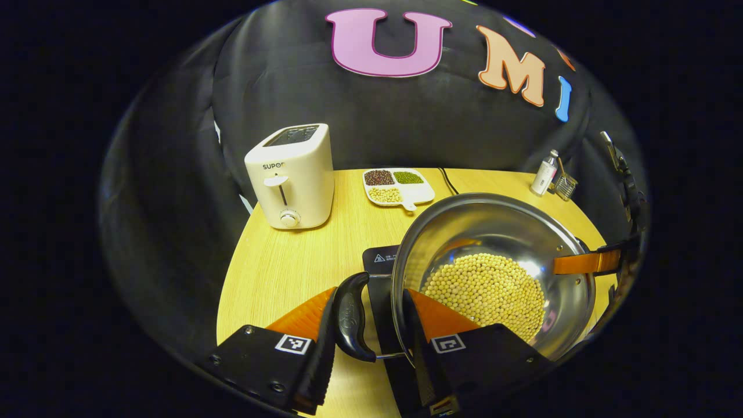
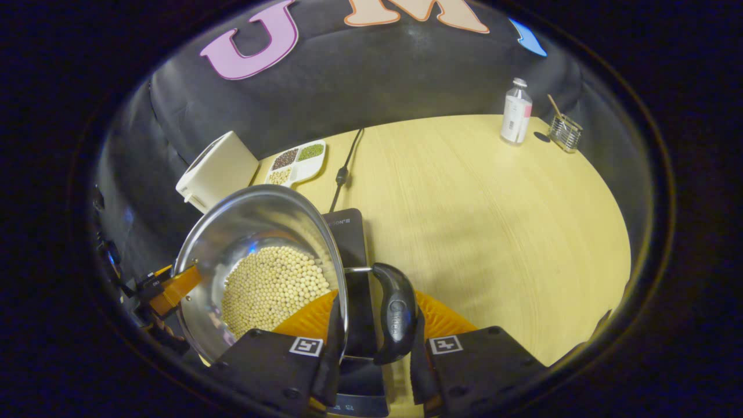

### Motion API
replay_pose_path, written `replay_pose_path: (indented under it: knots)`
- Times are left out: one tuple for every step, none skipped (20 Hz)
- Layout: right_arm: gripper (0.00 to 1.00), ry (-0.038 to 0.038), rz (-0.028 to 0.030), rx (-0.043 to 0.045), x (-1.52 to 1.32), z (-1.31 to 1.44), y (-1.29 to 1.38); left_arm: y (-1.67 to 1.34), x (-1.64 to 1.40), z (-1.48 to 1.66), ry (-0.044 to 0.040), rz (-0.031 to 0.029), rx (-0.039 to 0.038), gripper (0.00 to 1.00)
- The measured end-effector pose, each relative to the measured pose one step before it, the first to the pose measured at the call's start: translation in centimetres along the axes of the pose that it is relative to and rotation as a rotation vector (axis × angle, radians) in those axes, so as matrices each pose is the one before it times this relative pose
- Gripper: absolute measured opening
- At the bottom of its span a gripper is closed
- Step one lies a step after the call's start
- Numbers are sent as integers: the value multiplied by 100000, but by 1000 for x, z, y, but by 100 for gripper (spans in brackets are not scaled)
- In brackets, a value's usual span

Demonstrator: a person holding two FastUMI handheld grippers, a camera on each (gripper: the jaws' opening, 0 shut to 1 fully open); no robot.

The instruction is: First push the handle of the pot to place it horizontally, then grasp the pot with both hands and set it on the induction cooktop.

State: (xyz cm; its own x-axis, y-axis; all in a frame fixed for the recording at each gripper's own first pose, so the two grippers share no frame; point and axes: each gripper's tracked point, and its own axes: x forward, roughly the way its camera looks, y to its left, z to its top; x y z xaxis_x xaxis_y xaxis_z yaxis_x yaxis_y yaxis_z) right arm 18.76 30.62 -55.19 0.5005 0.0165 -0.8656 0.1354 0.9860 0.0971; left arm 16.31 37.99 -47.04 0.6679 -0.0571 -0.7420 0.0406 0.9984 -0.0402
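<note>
We hold the pot (image 1: 493,273) by both handles over the cooktop (image 2: 348,255).
Our left gripper (image 1: 371,331) pinches the left handle (image 1: 351,316) between its jaws, the pot's wall against the right jaw; our right gripper (image 2: 374,334) pinches the right handle (image 2: 397,313), the wall inside its left jaw. Beans (image 1: 487,290) fill the bottom.

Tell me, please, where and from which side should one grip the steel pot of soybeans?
Grip the steel pot at its two black side handles, one gripper from each opposite side. The handles stick out level from the rim. Each gripper's fingers straddle handle and wall, as the left gripper and right gripper do.
</note>
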Motion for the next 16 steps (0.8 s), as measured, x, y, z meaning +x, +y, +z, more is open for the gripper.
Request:
replay_pose_path:
  knots:
    - [48,81,340,-1044,-36,64,-125,17,-83,-72,-145,-6,-1129,61]
    - [48,357,-314,-475,101,-37,-137,43,-36,-178,-88,192,-920,61]
    - [51,-316,-92,-450,45,53,-5,-6,32,127,-148,254,28,63]
    - [52,286,-177,-517,-11,10,-74,-17,35,-215,1026,464,636,62]
    - [53,100,-405,-417,30,2,-81,-83,-234,-756,2756,760,1206,65]
    - [55,-573,370,-248,-160,234,-34,-52,-176,214,-557,1120,1220,69]
    - [60,-791,221,7,169,122,2,-227,-335,335,-1742,545,973,74]
    - [65,-779,399,5,-200,251,-29,-293,-372,530,-2040,137,507,76]
    - [76,-862,612,6,-192,187,-19,-168,-438,232,-310,627,265,81]
    - [87,-1811,801,261,-582,647,-120,85,-523,132,-1002,1769,59,85]
    - [98,-2432,1013,378,-548,737,-164,66,-556,601,-1515,1775,309,93]
    - [97,-2453,1267,781,-564,829,-146,135,-638,658,-2130,2043,803,94]
    - [94,-2080,1208,1179,-866,610,-169,59,-666,692,-1878,2157,1331,94]
    - [94,-2441,1395,1133,-953,787,-214,-65,-870,669,-1853,1861,1918,93]
    - [94,-2060,1146,892,-846,804,-401,11,-862,950,-1875,2154,2010,93]
    - [98,-1552,1654,733,-828,666,-328,-12,-1124,998,-2349,2586,2078,93]
